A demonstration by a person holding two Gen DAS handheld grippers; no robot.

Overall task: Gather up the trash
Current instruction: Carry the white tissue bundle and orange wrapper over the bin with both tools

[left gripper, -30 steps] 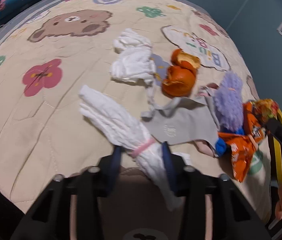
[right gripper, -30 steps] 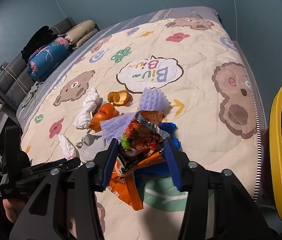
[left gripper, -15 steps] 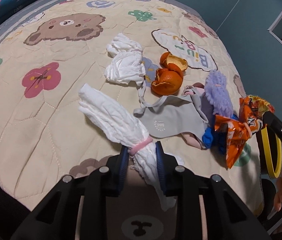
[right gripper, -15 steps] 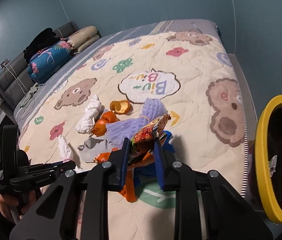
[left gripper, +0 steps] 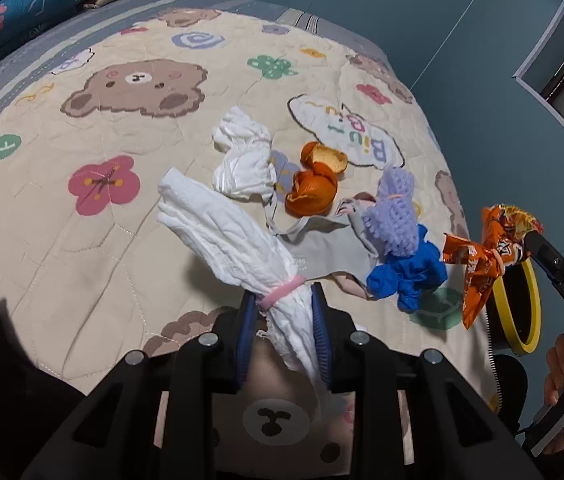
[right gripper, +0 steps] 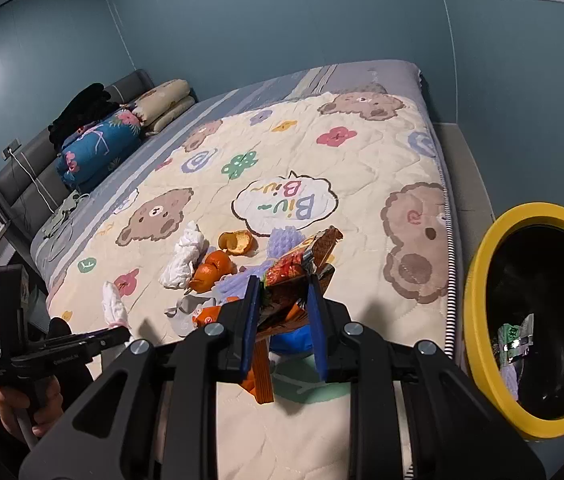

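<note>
Above the bed (left gripper: 42,216), the left gripper (left gripper: 282,312) pinches a soft, light tissue bundle (left gripper: 226,236) near its pink band, while the right gripper (right gripper: 282,300) clamps a crinkly, slippery snack wrapper (right gripper: 302,264) mid-body.

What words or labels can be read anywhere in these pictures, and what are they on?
"Biu~ Biu~": in the speech bubble printed on the bear quilt.
"DAS": on the right gripper's black handle, cut off at the left view's edge.
Print on the orange snack wrapper: crumpled, unreadable.
Small mark on the grey cloth: too small.
Lettering on the left gripper's handle: blurred.
</note>
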